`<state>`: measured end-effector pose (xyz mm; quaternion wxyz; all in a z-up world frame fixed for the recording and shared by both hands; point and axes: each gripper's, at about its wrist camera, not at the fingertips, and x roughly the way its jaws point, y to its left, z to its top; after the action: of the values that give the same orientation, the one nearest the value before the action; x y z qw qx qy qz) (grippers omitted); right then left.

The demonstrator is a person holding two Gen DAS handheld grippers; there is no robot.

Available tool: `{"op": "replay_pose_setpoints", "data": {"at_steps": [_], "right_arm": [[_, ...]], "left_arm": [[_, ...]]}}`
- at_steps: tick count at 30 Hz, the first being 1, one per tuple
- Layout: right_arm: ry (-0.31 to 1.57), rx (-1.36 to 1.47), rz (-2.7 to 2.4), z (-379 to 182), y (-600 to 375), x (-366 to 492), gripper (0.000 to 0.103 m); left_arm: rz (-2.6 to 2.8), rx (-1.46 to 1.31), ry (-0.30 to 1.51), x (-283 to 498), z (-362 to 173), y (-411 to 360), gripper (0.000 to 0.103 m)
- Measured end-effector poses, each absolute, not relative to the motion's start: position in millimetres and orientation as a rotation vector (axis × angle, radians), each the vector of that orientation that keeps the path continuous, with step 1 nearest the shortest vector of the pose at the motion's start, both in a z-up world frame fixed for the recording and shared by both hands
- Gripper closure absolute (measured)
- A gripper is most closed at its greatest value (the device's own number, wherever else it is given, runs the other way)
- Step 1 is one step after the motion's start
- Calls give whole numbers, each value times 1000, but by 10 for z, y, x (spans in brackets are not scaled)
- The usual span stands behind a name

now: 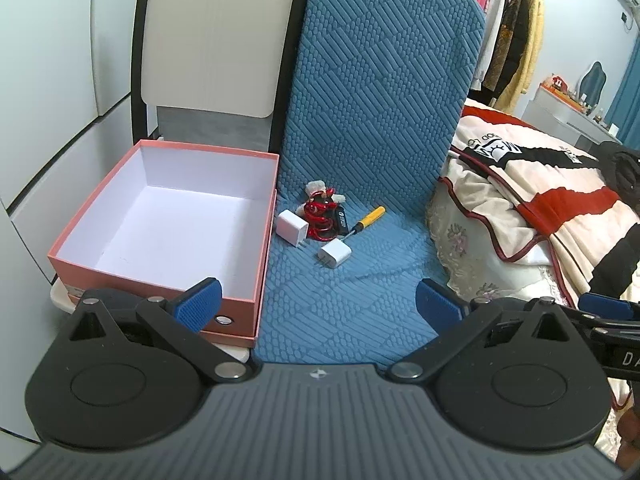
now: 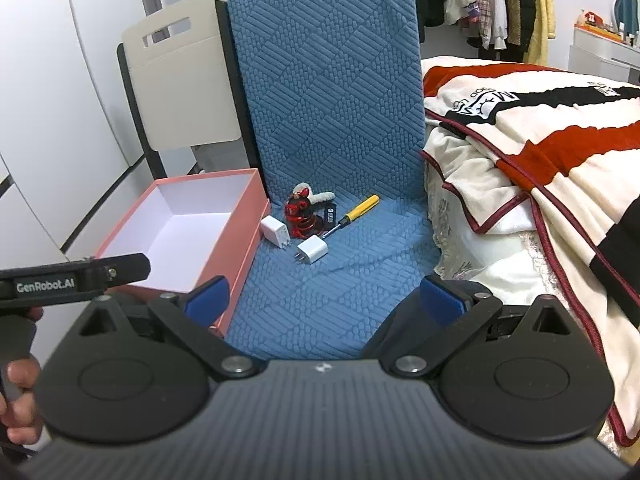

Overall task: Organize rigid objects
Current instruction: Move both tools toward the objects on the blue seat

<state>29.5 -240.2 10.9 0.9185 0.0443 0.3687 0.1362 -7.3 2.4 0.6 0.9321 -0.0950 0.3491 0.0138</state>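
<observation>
Items (image 1: 320, 222) cluster near box (image 1: 256, 240) edge — both grippers (spread wide) apart.

We've got our left hand-held gripper (image 1: 318, 304) spread wide over the blue chair cushion (image 1: 360, 160), pink box (image 1: 160, 216) beside two white chargers (image 1: 335, 255), yellow screwdriver (image 1: 366, 218).

Both grippers, left gripper (image 1: 318, 304) and right gripper (image 2: 324, 300), share one build: ribbed grey body, black linkage arms on round black discs, silver rivets, blue ribbed pads (image 1: 199, 305). White "GenRobot.AI" lettering marks the left one's side.
</observation>
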Motion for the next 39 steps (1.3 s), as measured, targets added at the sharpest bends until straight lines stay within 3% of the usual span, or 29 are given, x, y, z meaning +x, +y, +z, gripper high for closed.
{"op": "replay_pose_setpoints", "data": {"at_steps": [39], "right_arm": [[781,109,271,61,-2414,369,0]], "left_arm": [[2,-176,768,11,-128,-25,0]]}}
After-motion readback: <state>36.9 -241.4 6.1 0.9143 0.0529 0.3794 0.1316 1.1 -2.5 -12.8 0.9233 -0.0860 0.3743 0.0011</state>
